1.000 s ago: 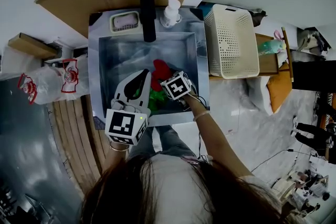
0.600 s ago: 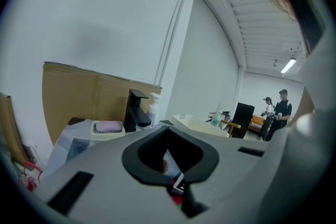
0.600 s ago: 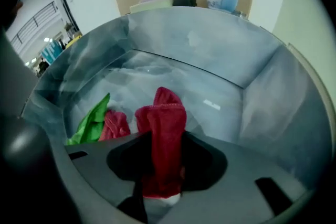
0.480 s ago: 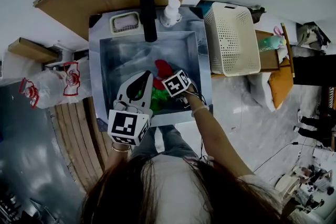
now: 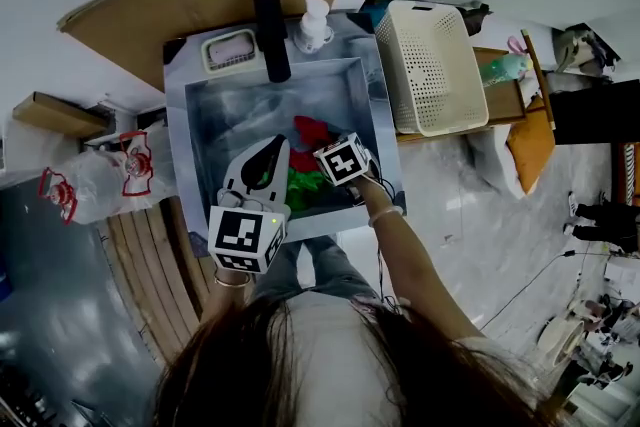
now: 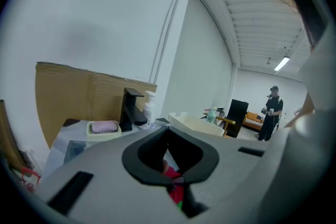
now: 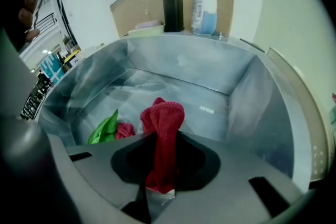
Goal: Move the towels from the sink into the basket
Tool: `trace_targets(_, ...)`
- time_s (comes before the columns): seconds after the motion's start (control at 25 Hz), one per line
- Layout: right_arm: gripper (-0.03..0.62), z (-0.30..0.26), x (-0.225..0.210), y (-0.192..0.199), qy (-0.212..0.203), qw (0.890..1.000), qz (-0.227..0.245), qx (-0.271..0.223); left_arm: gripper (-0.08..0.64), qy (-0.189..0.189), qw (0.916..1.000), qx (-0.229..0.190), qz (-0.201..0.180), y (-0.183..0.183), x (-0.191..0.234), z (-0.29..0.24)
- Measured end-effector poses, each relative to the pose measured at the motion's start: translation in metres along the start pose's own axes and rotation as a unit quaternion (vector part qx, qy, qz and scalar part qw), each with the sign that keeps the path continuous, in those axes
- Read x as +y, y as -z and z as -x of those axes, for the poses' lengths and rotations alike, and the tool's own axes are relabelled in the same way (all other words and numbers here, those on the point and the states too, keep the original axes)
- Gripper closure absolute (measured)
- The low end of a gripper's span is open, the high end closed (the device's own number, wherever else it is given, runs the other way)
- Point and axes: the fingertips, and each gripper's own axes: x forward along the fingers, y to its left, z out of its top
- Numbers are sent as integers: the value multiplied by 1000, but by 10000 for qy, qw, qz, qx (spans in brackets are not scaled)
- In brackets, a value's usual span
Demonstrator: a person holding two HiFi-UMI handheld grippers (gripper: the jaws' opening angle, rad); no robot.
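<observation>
My right gripper (image 7: 157,189) has just been closing its jaws on the red towel (image 7: 164,123), low in the sink (image 7: 184,63). My left gripper (image 6: 176,186) is closed and empty. The green towel (image 7: 105,128) lies to the left. The basket (image 5: 430,65) on the right looks empty, so I judge no towel moved yet.

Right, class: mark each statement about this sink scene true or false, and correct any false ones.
1. The right gripper grips a red cloth towel. True; its jaws have just been closing, and the towel is pinched between them.
2. The green cloth towel lies in the white perforated plastic basket. False: it lies in the steel sink, and the basket stands beside the sink.
3. The left gripper holds a towel. False: its jaws are together with nothing between them.
4. A black faucet stands at the sink's far edge. True.
</observation>
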Motion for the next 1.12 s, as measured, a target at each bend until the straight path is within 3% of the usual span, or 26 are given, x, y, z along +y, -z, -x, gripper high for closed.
trace_targets(0.56, 491, 86, 9, -30, 240, 9840, -736, -1605, 551, 346, 9993, -111, -83, -15, -23, 3)
trace_targets(0.88, 490, 142, -1, -51, 300, 9631, -1014, -2475, 551, 526, 9982, -223, -169, -32, -49, -4)
trace_targets(1.12, 489, 182, -13, -57, 112, 9489, -1144, -2939, 551, 486, 9981, -300, -231, -44, -70, -12)
